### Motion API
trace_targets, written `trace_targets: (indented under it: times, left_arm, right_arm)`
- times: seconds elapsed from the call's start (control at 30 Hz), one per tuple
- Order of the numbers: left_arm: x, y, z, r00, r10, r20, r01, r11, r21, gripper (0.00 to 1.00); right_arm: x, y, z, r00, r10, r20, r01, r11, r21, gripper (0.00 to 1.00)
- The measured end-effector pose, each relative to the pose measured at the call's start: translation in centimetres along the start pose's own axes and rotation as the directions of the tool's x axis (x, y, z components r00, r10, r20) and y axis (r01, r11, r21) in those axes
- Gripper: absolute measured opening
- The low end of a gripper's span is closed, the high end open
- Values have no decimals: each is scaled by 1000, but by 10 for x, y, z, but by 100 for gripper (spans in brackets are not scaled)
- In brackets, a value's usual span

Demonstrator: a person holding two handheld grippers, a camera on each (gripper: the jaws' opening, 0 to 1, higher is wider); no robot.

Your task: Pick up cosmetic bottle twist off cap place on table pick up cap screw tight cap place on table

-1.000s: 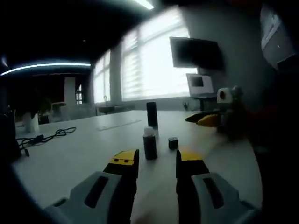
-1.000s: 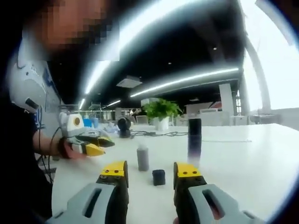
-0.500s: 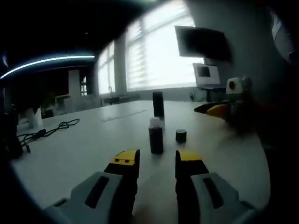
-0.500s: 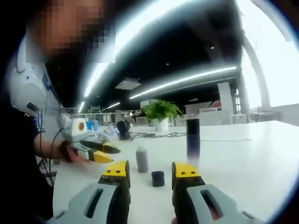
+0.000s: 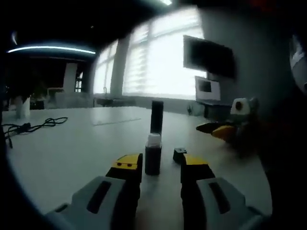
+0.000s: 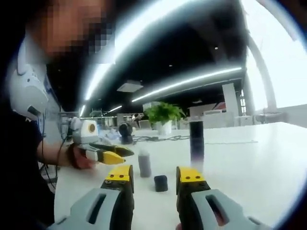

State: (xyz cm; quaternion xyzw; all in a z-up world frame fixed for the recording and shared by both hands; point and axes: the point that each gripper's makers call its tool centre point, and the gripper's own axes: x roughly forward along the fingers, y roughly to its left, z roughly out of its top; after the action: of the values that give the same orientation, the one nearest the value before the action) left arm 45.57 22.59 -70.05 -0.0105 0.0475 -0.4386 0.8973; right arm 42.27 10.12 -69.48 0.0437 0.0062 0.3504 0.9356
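Note:
A small dark cosmetic bottle [image 5: 153, 156] with a bare white neck stands uncapped on the white table [image 5: 72, 153]. Its small black cap [image 5: 179, 155] lies just to its right. My left gripper [image 5: 160, 165] is open, with the bottle close ahead of the gap between its jaws. My right gripper [image 5: 221, 131] shows further right, held by a hand. In the right gripper view, the bottle [image 6: 144, 164] and the cap [image 6: 160, 182] stand ahead of my open right gripper [image 6: 154, 175]. There the left gripper [image 6: 106, 153] reaches in from the left, near the bottle.
A tall black cylinder bottle [image 5: 157, 117] stands behind the small bottle, also the tall cylinder [image 6: 196, 140] in the right gripper view. Cables [image 5: 29, 126] lie at the table's far left. A potted plant [image 6: 164, 115] sits at the far edge. A dark monitor [image 5: 208, 55] hangs on the wall.
My left gripper has moved closer to the uncapped bottle, which now looms larger between its jaws. Seen from the right gripper, the left gripper has advanced toward the bottle.

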Motion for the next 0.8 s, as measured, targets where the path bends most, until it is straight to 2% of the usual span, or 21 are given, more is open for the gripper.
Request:
trace_targets:
  times: [0.07, 0.13, 0.23, 0.33, 0.47, 0.67, 0.8]
  left_arm:
    - [4, 5, -5, 1000, 25, -9, -25, 999, -36, 23]
    - [6, 11, -6, 998, 61, -1, -61, 998, -26, 27]
    - [9, 14, -9, 996, 84, -4, -84, 996, -30, 27]
    - [13, 10, -7, 997, 72, 11, -71, 997, -34, 24]
    - [21, 6, -10, 998, 65, -2, -65, 998, 19, 22]
    - [35, 8, -7, 997, 76, 16, -76, 996, 35, 22]
    - [41, 8, -11, 997, 76, -8, -76, 996, 47, 19]
  right_arm:
    - [0, 0, 0, 1000, -1, -1, 1, 1000, 0, 29]
    - [0, 0, 0, 1000, -2, 1, 2, 1000, 1, 29]
    - [0, 0, 0, 1000, -4, 2, 4, 1000, 2, 29]
    - [0, 0, 0, 1000, -2, 2, 2, 1000, 0, 29]
    - [-1, 0, 1, 1000, -1, 6, 1, 1000, 5, 29]
    - [-1, 0, 2, 1000, 0, 9, 0, 1000, 6, 29]
    - [-2, -1, 3, 1000, -2, 14, 2, 1000, 10, 28]
